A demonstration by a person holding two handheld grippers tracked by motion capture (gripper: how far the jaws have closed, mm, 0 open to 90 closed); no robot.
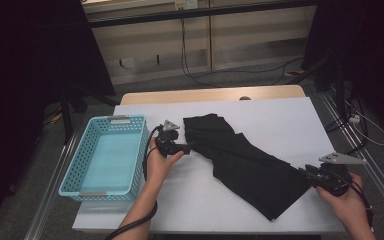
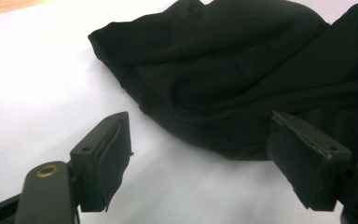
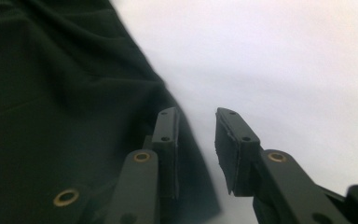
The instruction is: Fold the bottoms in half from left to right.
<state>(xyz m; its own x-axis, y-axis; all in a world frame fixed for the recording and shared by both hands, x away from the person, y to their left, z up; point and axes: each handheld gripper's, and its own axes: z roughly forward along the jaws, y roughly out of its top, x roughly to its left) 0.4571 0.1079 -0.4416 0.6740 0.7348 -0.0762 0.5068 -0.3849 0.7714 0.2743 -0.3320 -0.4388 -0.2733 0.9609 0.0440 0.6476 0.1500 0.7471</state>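
A black garment [image 1: 245, 160] lies crumpled and roughly diagonal across the white table cover [image 1: 280, 120], its upper end near the table's middle and its lower end toward the near right corner. The left gripper [image 1: 189, 147], held in the person's left hand [image 1: 157, 162], points at the garment's upper left edge; in the left gripper view its jaws stand spread wide on either side of bare table, with the cloth [image 2: 242, 79] just ahead and nothing pinched between the pads. The right gripper [image 1: 304, 172], held in the right hand [image 1: 347, 200], sits at the garment's lower right edge; in the right gripper view its jaws are parted by a narrow gap over white surface, one jaw lying against or just above the cloth's border [image 3: 65, 102], though blur makes contact hard to judge. A light blue perforated basket [image 1: 87, 145] stands at the table's left side, just beside the left hand and apart from the garment.
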